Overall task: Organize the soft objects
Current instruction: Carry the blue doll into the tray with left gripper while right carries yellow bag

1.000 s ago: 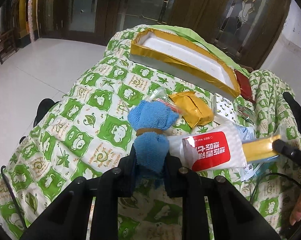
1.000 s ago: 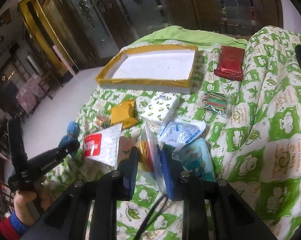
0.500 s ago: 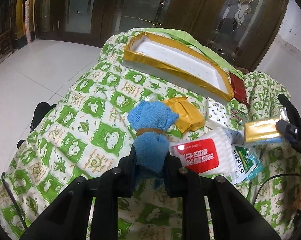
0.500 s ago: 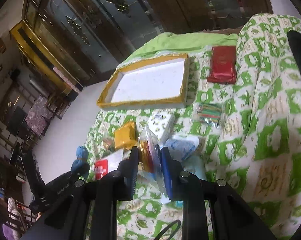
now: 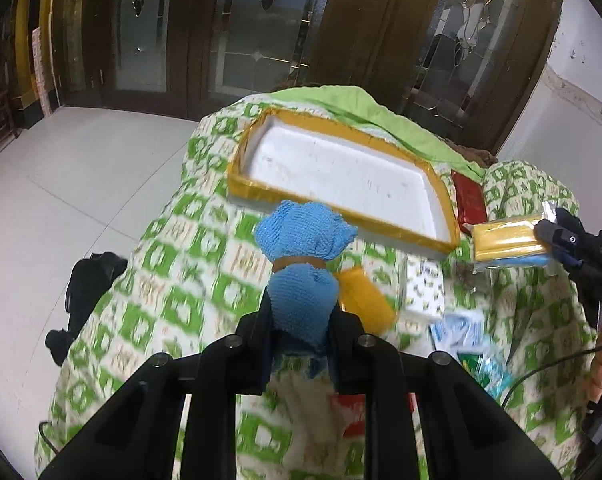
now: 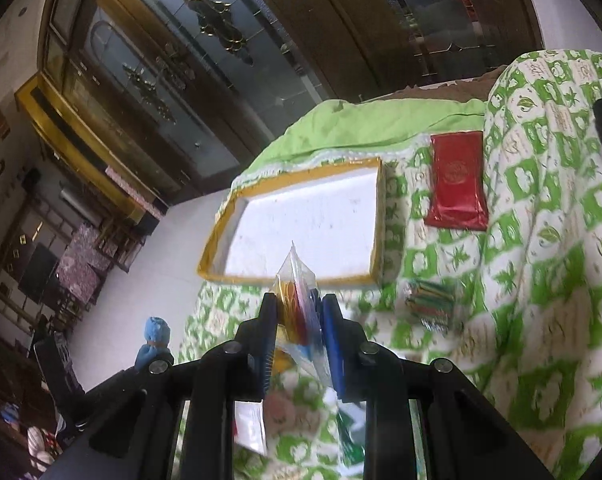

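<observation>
Left gripper (image 5: 301, 316) fingers clamp blue cloth bundle (image 5: 305, 264) (tied with brown band). Right gripper (image 6: 299, 312) fingers pinch clear packet (image 6: 297, 296) above quilt (image 6: 541, 240), near empty tray (image 6: 375, 224).

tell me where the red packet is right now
In the right wrist view the red packet lies flat on the green patterned quilt, just right of the yellow-rimmed tray.

Lighting: soft indoor daylight, dim doors (image 5: 261, 32) behind. Quality: fisheye bending, black corner vignette; motion blur on quilt (image 5: 173, 304); tray (image 6: 365, 216) fairly sharp.
</observation>
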Demonstrator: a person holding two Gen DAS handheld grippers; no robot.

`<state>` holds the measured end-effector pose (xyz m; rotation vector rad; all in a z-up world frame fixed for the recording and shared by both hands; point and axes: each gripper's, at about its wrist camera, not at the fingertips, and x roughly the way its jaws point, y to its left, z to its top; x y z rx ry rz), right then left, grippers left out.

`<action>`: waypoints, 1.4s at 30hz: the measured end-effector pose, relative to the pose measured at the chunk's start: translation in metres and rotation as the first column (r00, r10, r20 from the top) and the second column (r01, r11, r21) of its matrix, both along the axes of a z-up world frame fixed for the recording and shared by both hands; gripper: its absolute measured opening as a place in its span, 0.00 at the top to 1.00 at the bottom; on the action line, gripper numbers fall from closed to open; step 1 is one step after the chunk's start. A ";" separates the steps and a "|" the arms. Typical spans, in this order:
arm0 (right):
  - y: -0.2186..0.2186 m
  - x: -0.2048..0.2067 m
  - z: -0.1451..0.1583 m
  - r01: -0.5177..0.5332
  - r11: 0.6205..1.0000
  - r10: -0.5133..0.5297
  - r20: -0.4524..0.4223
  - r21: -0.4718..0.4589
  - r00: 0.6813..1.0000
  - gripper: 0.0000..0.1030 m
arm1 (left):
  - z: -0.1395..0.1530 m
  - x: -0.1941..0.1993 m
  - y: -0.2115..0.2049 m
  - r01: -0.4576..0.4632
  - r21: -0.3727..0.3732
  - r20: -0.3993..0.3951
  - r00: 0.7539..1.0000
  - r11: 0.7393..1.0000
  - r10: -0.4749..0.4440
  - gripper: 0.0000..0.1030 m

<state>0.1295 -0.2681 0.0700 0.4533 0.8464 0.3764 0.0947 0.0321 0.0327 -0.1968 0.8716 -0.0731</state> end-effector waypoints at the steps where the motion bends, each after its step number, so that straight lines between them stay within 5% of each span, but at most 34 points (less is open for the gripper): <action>1: 0.001 0.005 0.000 0.004 1.000 -0.004 -0.002 0.002 1.000 0.76 | 0.001 0.005 -0.001 0.001 0.004 0.000 1.000 1.000 -0.001 0.80; 26: 0.030 0.124 -0.084 0.054 0.994 -0.035 -0.209 0.090 0.977 0.76 | -0.036 0.171 -0.016 0.030 0.031 -0.083 0.996 0.999 -0.027 0.80; 36: 0.058 0.142 -0.108 -0.005 0.991 0.037 -0.238 0.133 0.970 0.76 | -0.067 0.198 -0.014 0.011 0.080 -0.142 0.990 0.997 0.000 0.80; 42: 0.076 0.144 -0.111 -0.038 0.998 0.047 -0.199 0.050 0.979 0.75 | -0.072 0.197 -0.019 0.025 0.114 -0.136 0.991 0.993 -0.010 0.75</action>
